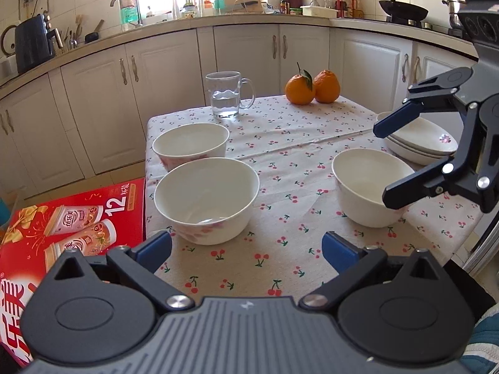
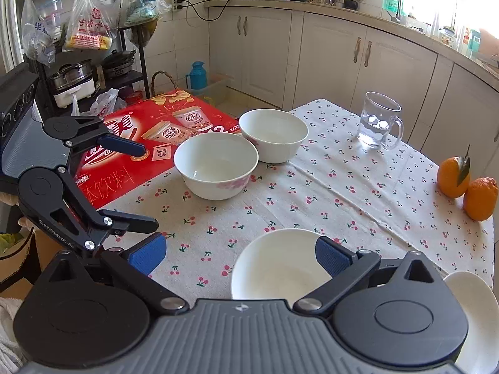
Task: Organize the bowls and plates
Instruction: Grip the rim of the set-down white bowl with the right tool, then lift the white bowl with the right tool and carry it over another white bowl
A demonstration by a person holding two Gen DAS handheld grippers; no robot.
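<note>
Three white bowls with pink flowers stand on the cherry-print tablecloth [image 1: 280, 143]. The near-left bowl [image 1: 206, 199] [image 2: 216, 165] and the far-left bowl [image 1: 191, 145] [image 2: 273, 134] sit side by side; a third bowl [image 1: 365, 187] [image 2: 277, 265] stands to the right. White plates [image 1: 421, 140] [image 2: 477, 318] are stacked at the right edge. My left gripper [image 1: 246, 249] [image 2: 149, 187] is open and empty, just short of the near-left bowl. My right gripper [image 2: 240, 255] [image 1: 382, 162] is open, its right finger above the third bowl.
A glass mug [image 1: 226, 93] with water and two oranges [image 1: 312, 88] stand at the far side of the table. A red drinks carton [image 1: 62, 233] lies left of the table. Kitchen cabinets [image 1: 174, 78] and a counter run behind.
</note>
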